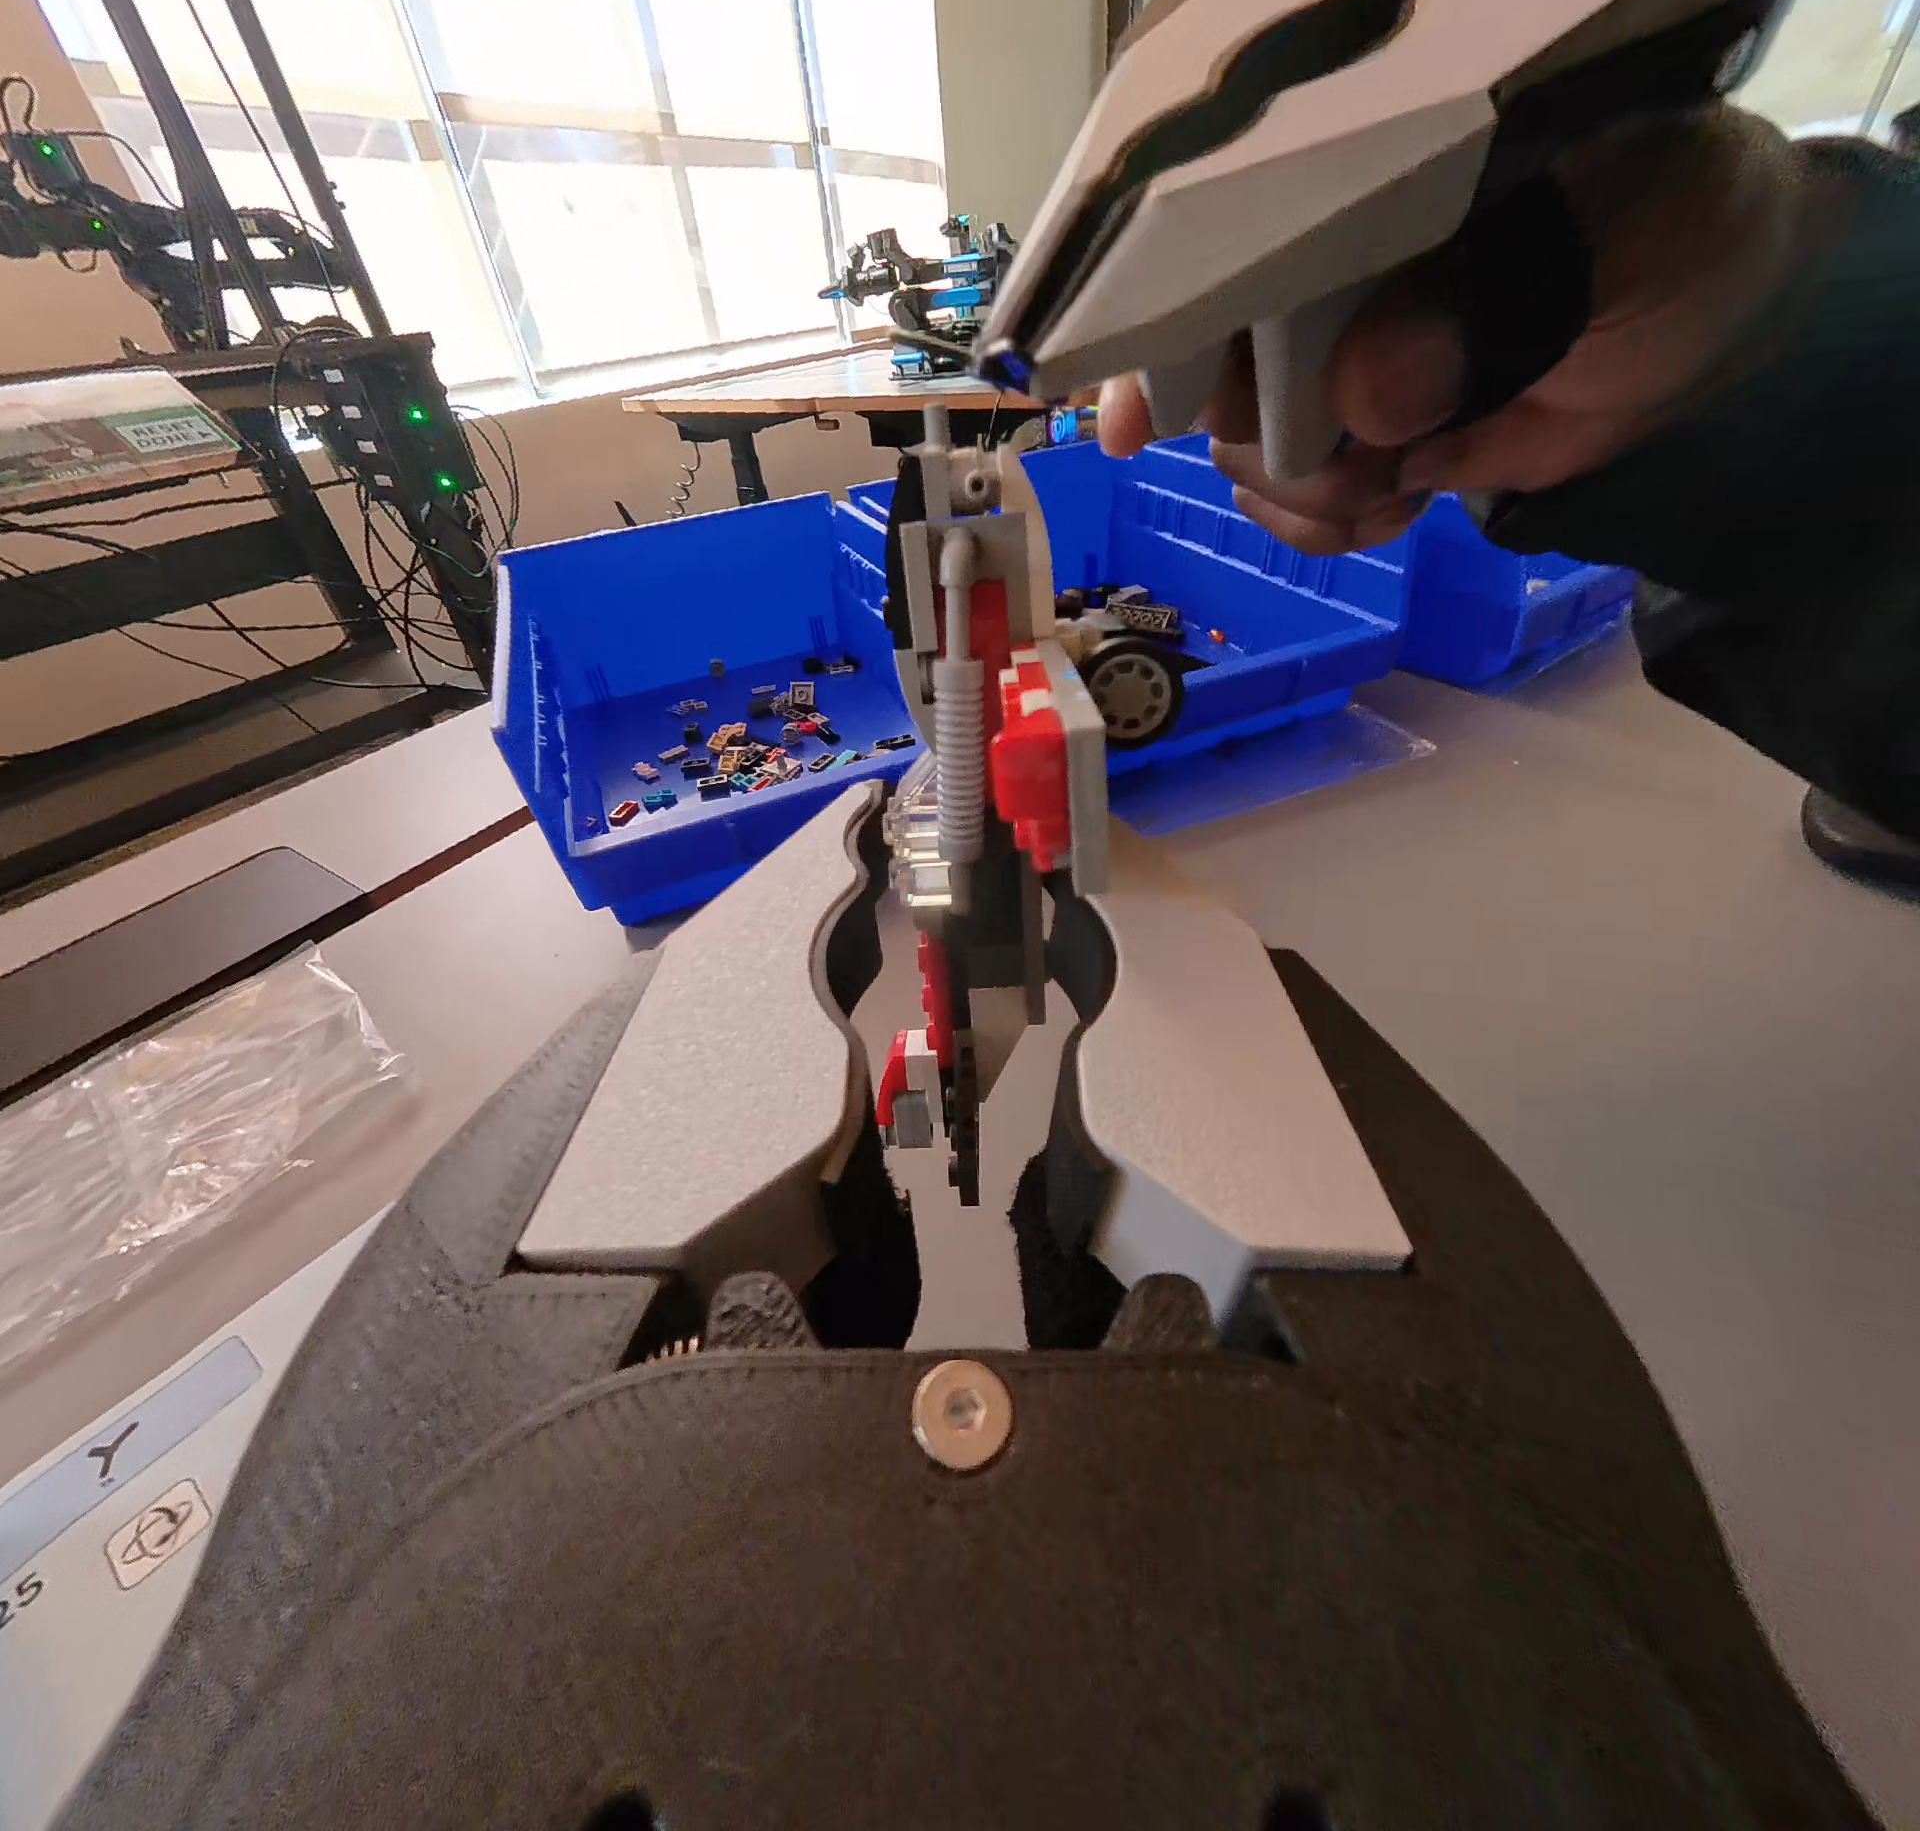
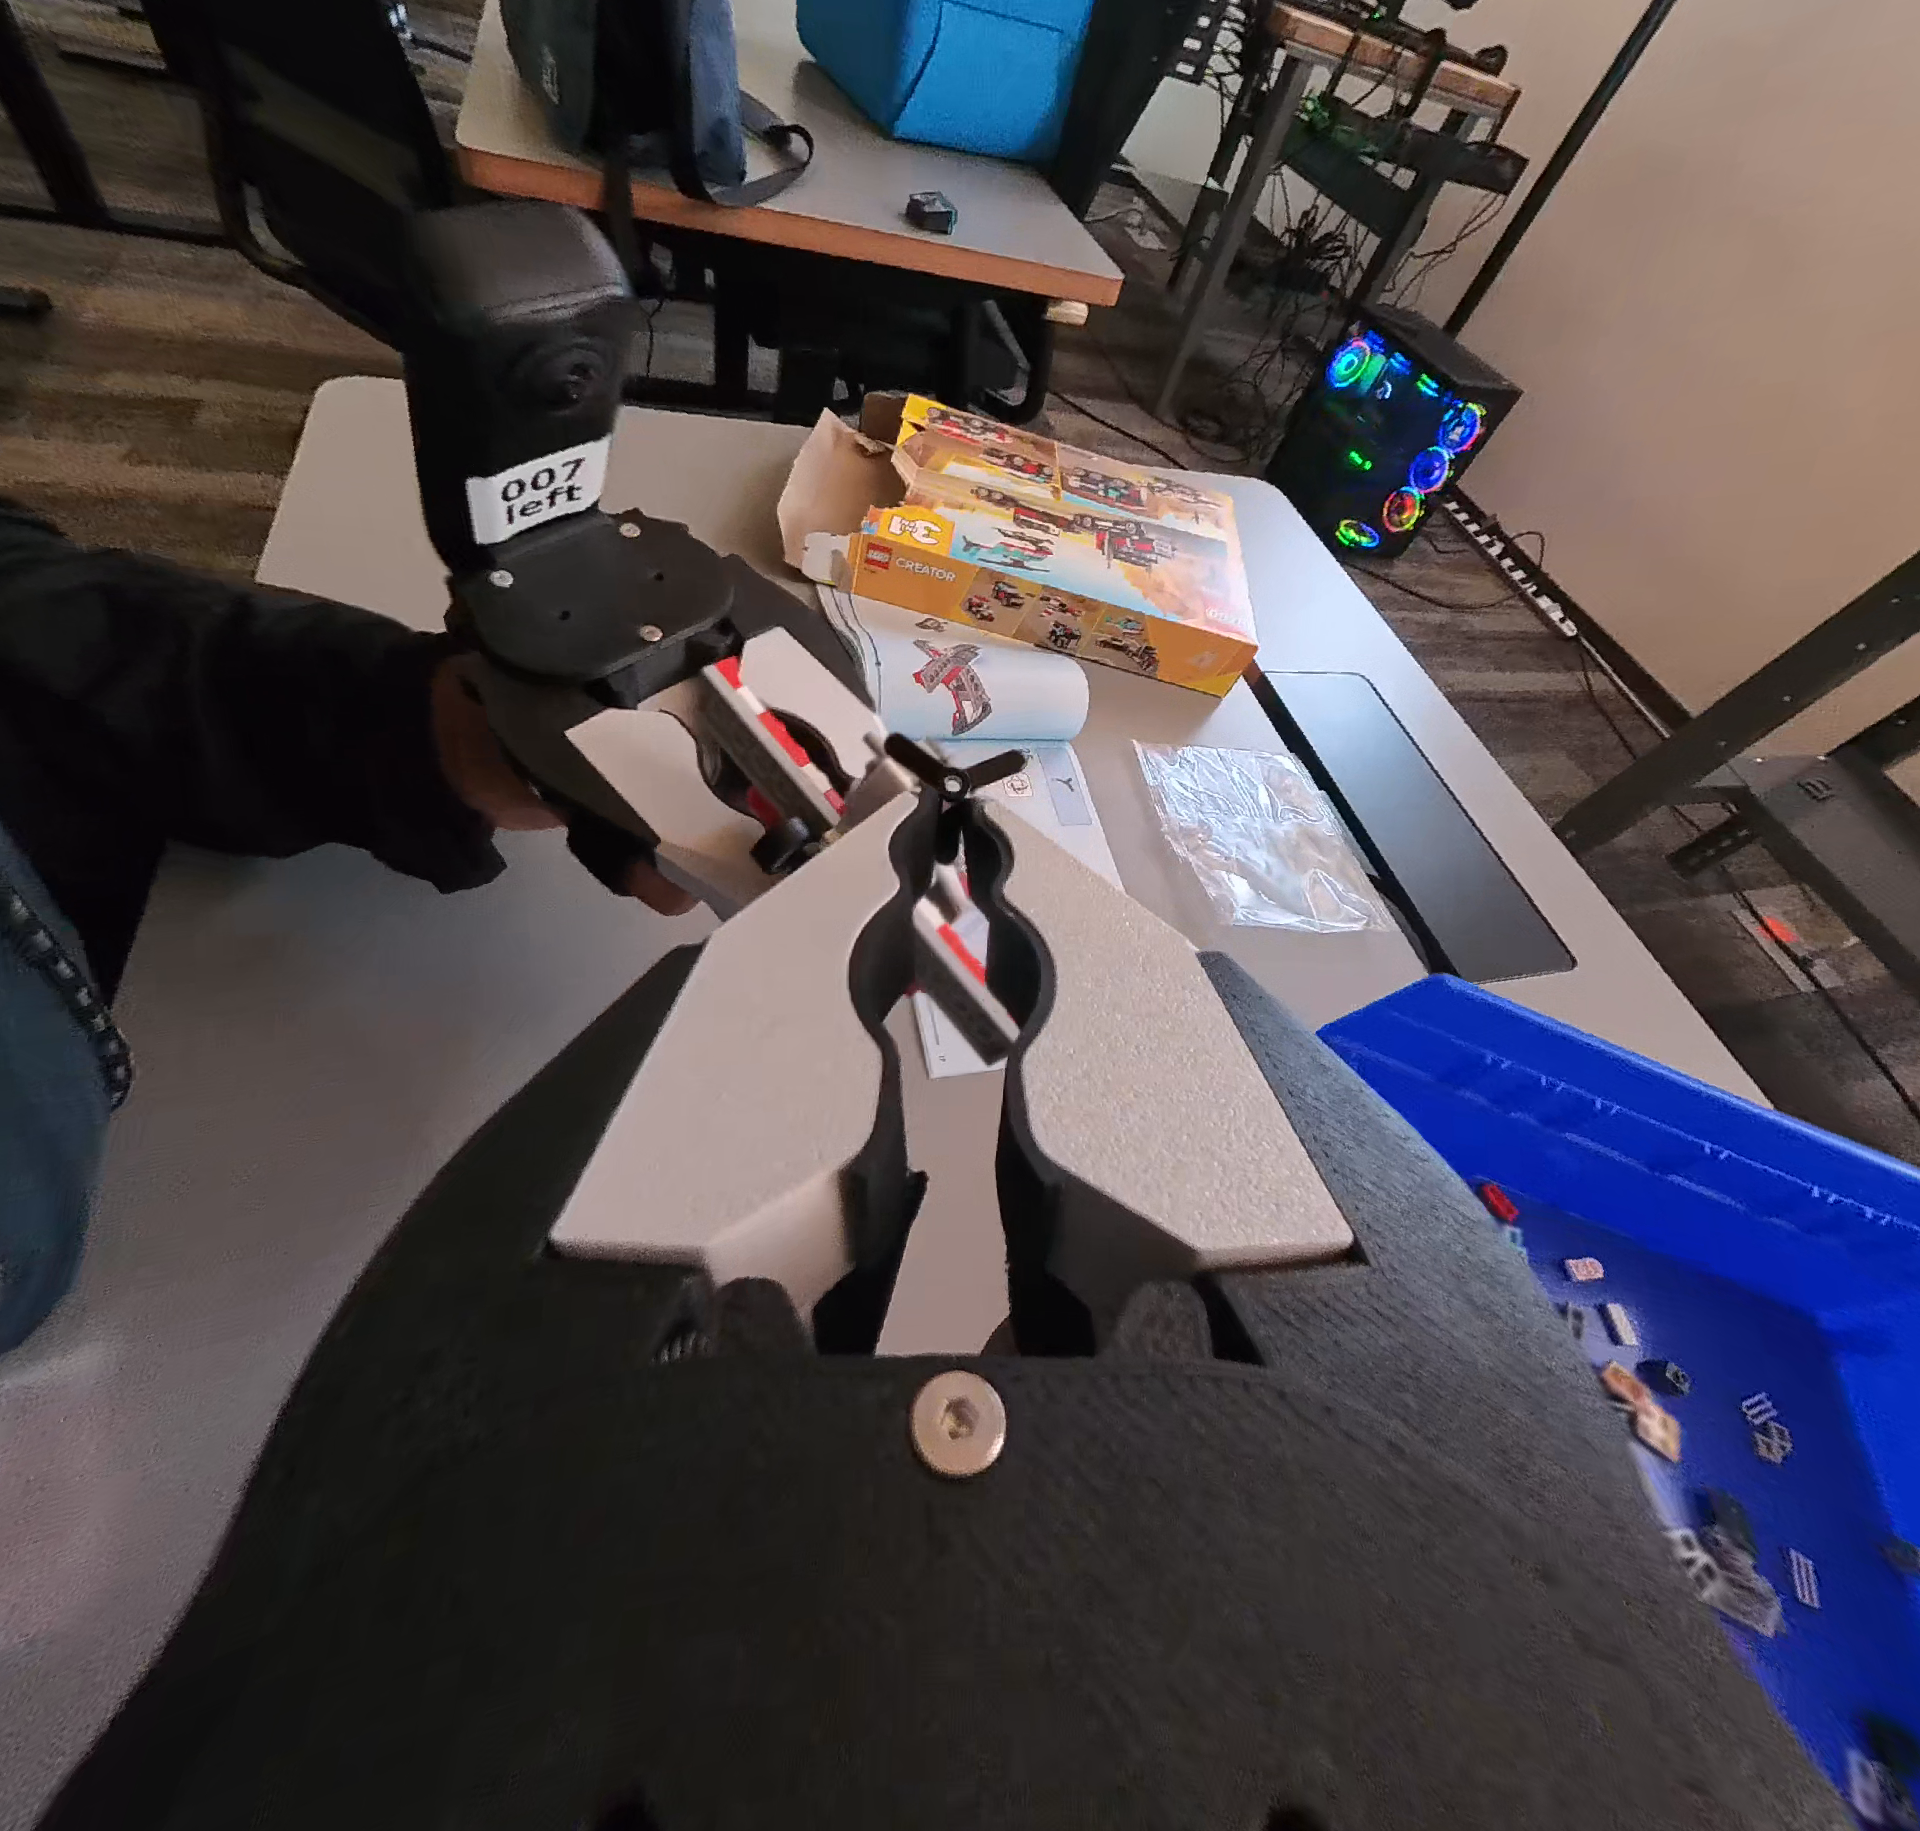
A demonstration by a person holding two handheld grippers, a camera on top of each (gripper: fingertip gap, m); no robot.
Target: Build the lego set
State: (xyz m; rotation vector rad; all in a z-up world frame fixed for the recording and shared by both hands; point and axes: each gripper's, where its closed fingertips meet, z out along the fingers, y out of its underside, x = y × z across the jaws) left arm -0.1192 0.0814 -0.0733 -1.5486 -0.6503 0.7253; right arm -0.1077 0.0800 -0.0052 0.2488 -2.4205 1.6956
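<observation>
My left gripper (image 1: 987, 846) is shut on a red, grey and black lego model (image 1: 1023, 742) and holds it upright above the grey table (image 1: 1455, 950). My right gripper (image 2: 951, 815) is shut on a small black propeller piece (image 2: 956, 775), right at the model's end. In the left wrist view the right gripper (image 1: 1008, 358) comes down from the upper right, its tip just above the model's top. In the right wrist view the left gripper (image 2: 727, 742) sits to the left with the model (image 2: 769, 742) between its fingers.
A blue bin (image 1: 665, 597) holds several loose bricks; a second blue bin (image 1: 1299, 576) holds a wheeled chassis (image 1: 1127, 685). The yellow lego box (image 2: 1049, 555), an open instruction booklet (image 2: 977, 685) and a clear plastic bag (image 2: 1247, 836) lie on the table. A bin's wall (image 2: 1662, 1106) is close on the right. Across from one pair of fingers to the other is roughly 7 centimeters.
</observation>
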